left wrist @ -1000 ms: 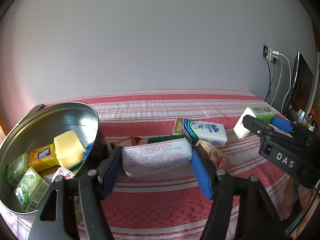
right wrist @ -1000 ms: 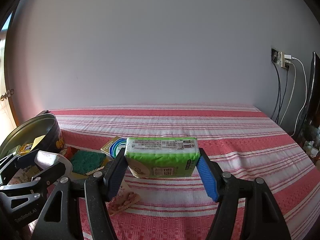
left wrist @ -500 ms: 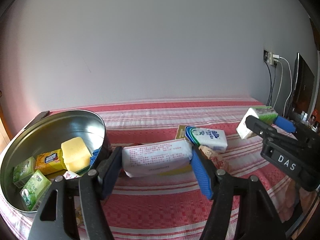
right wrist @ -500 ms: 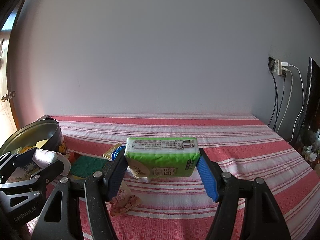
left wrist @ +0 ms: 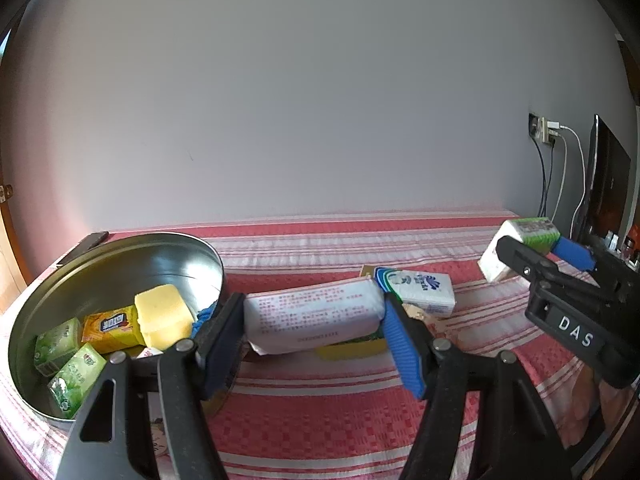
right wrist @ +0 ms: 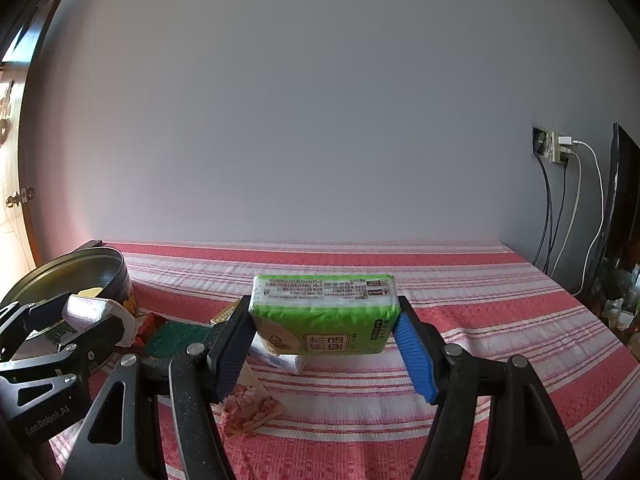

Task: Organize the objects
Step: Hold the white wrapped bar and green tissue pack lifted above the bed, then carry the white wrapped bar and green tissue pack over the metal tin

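Red-and-white striped woven cloth (left wrist: 320, 420) covered the desk, which ran back to a plain grey wall (left wrist: 320, 100); at the far right a wall socket (right wrist: 554, 146) carried plugs with black and white cables (right wrist: 576, 216) hanging down beside a dark screen (left wrist: 608, 184). A round metal tin (left wrist: 60, 276) stood at the left of the desk with a yellow sponge (left wrist: 164, 316), an orange packet (left wrist: 110, 326) and two small green packets (left wrist: 66, 360) inside. Readable writing was scarce: "DAS" in white on the right gripper's body seen from the left wrist, and "GenRobot.AI" embossed on the left gripper's body in the other view; the print on the packs was too small to make out. The left gripper (left wrist: 314, 330) was clamped end to end on a white tissue pack with red print (left wrist: 312, 316), held above the cloth just right of the tin. Behind it on the desk lay a white-and-blue tissue pack (left wrist: 422, 292), and a green scouring pad (right wrist: 176, 338) lay near the tin. The right gripper (right wrist: 326, 338) was clamped on a green tissue pack (right wrist: 324, 316), held in the air over the middle of the desk.
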The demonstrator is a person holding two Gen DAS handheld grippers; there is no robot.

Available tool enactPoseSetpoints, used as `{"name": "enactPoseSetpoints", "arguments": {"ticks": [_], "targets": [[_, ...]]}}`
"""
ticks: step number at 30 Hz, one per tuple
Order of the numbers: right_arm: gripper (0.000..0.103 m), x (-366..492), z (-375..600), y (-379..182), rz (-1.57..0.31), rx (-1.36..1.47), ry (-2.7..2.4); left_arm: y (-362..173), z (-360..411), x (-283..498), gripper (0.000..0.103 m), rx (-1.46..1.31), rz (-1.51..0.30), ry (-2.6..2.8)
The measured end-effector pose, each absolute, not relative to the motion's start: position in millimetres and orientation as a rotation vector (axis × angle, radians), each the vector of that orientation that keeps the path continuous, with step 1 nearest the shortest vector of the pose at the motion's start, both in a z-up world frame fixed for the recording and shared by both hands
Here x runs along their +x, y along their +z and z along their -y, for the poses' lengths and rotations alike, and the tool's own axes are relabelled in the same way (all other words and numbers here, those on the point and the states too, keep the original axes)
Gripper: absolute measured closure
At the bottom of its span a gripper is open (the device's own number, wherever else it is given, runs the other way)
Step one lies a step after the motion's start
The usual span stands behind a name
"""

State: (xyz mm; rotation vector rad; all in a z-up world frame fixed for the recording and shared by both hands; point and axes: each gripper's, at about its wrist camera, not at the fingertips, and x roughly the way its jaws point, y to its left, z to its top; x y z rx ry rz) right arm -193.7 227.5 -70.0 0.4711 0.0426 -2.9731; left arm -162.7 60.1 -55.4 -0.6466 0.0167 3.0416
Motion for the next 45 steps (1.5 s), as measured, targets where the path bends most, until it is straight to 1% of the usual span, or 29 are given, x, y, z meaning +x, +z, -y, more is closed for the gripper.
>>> {"name": "enactPoseSetpoints", "arguments": {"ticks": [25,45], "targets": [[0.034,-184.9,-229.5,-67.7,-0.035,0.399,-2.985,-51.7,-57.9,-149.6,0.035,-0.542,-0.019,3.092],[0.034,-176.1,-230.0,-63.6,-0.043,0.332,-3.012,-47.9,-51.6,-135.0,0.035,-0.441,0.013,3.145]]}}
